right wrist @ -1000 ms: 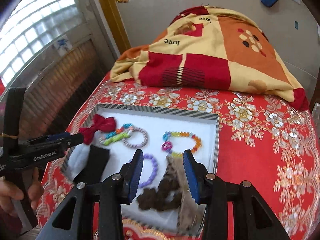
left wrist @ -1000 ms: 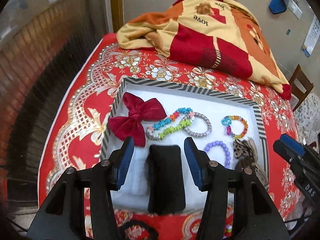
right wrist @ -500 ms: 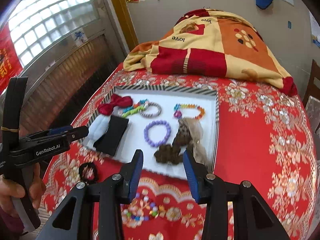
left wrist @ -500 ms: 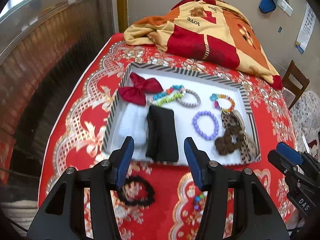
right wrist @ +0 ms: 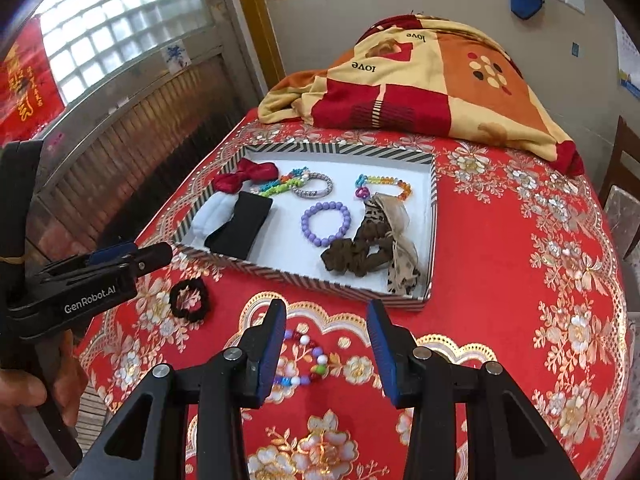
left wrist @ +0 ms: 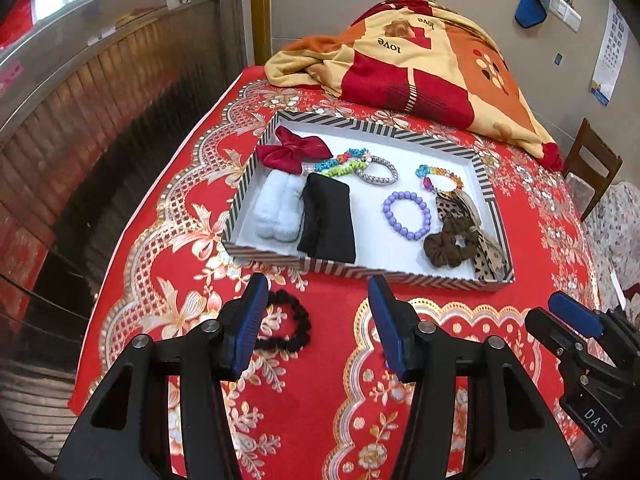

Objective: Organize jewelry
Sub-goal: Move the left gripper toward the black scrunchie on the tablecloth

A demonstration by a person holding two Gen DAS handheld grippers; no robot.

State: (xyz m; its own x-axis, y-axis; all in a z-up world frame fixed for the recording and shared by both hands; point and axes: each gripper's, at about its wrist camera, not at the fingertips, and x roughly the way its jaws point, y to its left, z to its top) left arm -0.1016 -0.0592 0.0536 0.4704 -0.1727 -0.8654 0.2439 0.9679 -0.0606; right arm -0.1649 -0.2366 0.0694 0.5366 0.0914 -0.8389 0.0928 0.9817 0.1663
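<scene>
Red floral cloth on the counter [left wrist: 520,320], now showing far more of itself nearer than the striped tray [left wrist: 360,270] after both tools drew back from it. Tray filled: black pouch [left wrist: 328,220], brown scrunchie [left wrist: 448,246], purple bead bracelet [left wrist: 406,214]. Still outside, just nearer than the tray: black scrunchie [right wrist: 189,302], multicoloured bead bracelet [right wrist: 308,360]. Left hand-held gripper [left wrist: 316,320] wide open, empty; right hand-held gripper [right wrist: 326,344] partly open, empty. Probably two pieces left to stow.
</scene>
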